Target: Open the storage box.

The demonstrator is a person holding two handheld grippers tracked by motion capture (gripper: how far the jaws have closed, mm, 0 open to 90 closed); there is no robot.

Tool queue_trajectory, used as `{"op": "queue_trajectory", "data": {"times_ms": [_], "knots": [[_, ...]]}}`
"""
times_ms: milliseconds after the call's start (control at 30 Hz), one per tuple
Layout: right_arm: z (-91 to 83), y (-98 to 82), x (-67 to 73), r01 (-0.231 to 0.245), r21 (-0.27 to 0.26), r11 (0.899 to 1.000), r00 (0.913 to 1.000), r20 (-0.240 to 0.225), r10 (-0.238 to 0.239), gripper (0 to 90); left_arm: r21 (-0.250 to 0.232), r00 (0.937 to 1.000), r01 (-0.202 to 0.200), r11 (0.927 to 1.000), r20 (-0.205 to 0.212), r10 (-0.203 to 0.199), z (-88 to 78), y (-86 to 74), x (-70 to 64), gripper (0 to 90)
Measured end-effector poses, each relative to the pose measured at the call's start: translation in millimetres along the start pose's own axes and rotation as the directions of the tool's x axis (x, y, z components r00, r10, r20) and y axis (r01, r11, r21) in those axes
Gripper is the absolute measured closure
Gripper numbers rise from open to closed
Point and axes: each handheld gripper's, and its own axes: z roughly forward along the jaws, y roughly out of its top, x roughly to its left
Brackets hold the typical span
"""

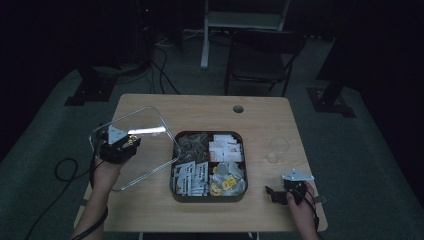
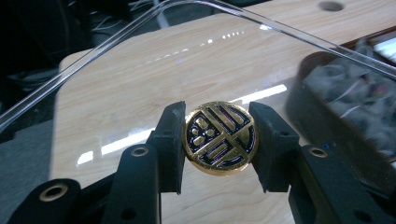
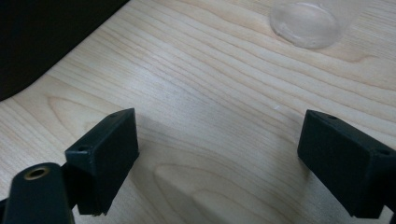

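High view overlooks table (image 1: 210,107); tongs cameras look close along it.

Between my black left gripper (image 2: 219,140) pads sits a round gold knob (image 2: 219,138) with a dark blue geometric pattern, on a clear transparent lid (image 1: 132,145). At three o'clock, a dark brown tray (image 1: 175,165) on the pale woodgrain table (image 1: 260,115).

Clear, glossy plastic lid (image 2: 140,56) with a shiny gold-and-black metal knob (image 2: 220,137), left of the dark tray (image 1: 207,197); matt black rubbery left gripper (image 2: 219,140) pads; smooth pale wood-grain table (image 3: 210,93); transparent cup (image 3: 306,23) beyond.
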Motion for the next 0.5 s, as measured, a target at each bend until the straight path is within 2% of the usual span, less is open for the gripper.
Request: {"op": "queue_trajectory", "data": {"times_ms": [133,233,500], "knots": [[0.0,0.0,0.0,0.0,0.0,1.0,1.0,0.0,0.0,11.8,0.003,0.9997,0.015,0.9999,-0.02,-0.015,-1.0,-4.1,7.4,60.0],[0.0,0.0,0.0,0.0,0.0,1.0,1.0,0.0,0.0,11.8,0.01,0.9976,0.041,0.9991,-0.057,-0.04,-0.1,-12.1,17.1,60.0],[0.0,0.0,0.0,0.0,0.0,1.0,1.0,0.0,0.0,11.8,0.006,0.9856,0.107,0.9942,-0.132,-0.105,10.2,-30.9,27.5,59.9]]}}
